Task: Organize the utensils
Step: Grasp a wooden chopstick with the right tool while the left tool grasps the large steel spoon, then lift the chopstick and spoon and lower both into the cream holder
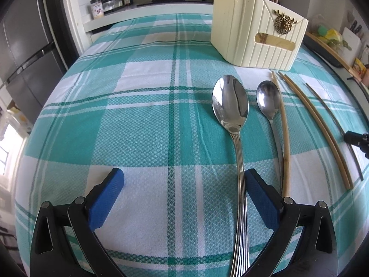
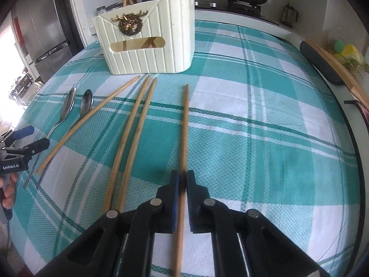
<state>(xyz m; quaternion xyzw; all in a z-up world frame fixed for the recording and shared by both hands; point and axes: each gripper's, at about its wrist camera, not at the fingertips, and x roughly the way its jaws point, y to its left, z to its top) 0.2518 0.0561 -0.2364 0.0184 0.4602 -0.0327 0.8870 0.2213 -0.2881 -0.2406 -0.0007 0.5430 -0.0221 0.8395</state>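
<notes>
The right gripper [image 2: 182, 179] is clamped on a chopstick [image 2: 185, 124] at the lower centre of its view. The left gripper [image 1: 182, 184] gapes wide, a big spoon [image 1: 231, 106] lying by its right pad, unheld. Three chopsticks [image 2: 136, 120] and a small spoon [image 1: 268, 99] lie between, below the cream holder [image 2: 147, 46] on the checked cloth [image 1: 138, 127].

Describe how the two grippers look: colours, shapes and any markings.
Both are black, with curved, slotted arms and silver rivets at the joints. The left gripper has textured blue pads on its fingers. In the right wrist view its body reads "GenRobot.AI". The right gripper has dark blue pads.
</notes>
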